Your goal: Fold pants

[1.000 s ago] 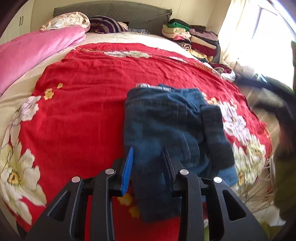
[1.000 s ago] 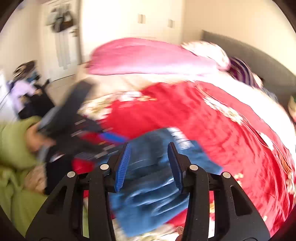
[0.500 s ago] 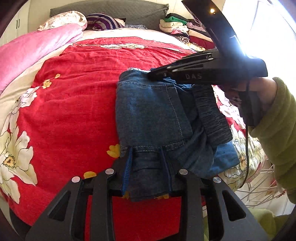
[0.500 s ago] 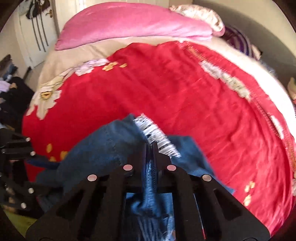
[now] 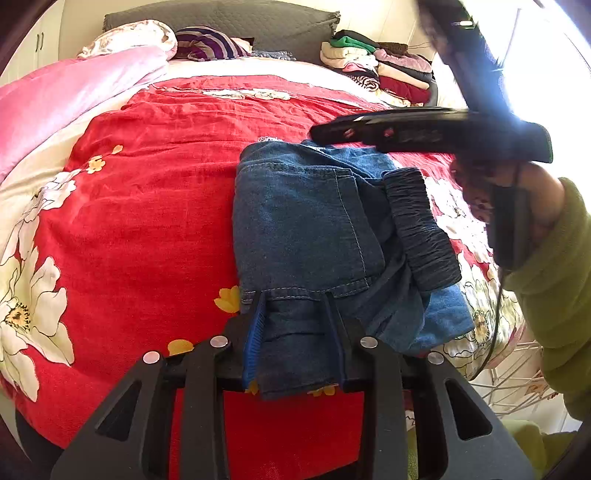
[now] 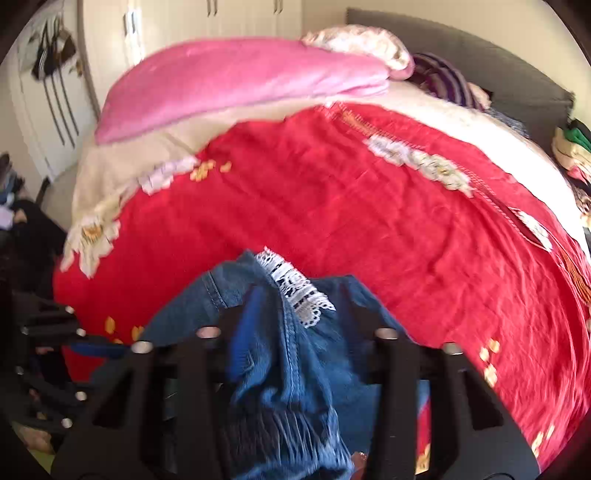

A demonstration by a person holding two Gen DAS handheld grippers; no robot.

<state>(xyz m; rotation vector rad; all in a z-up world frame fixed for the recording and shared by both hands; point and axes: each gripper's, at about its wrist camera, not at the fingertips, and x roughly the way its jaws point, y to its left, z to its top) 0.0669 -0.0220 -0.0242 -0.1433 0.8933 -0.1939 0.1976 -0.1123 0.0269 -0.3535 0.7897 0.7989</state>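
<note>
The blue denim pants lie folded on the red floral bedcover, with a dark ribbed waistband on their right side. My left gripper is shut on the near edge of the pants. My right gripper, held by a hand in a green sleeve, hovers over the far edge. In the right wrist view its jaws are opening. The denim and a white lace trim lie loose between them, with no pad pressing.
A pink quilt and pillows lie at the head of the bed. A pile of folded clothes sits at the far right corner. A wire rack stands off the bed's right edge, and wardrobe doors are behind.
The right gripper came down over the far edge of the pants, shut on the denim half a second ago, and now its jaws stand apart. The left gripper kept its grip.
</note>
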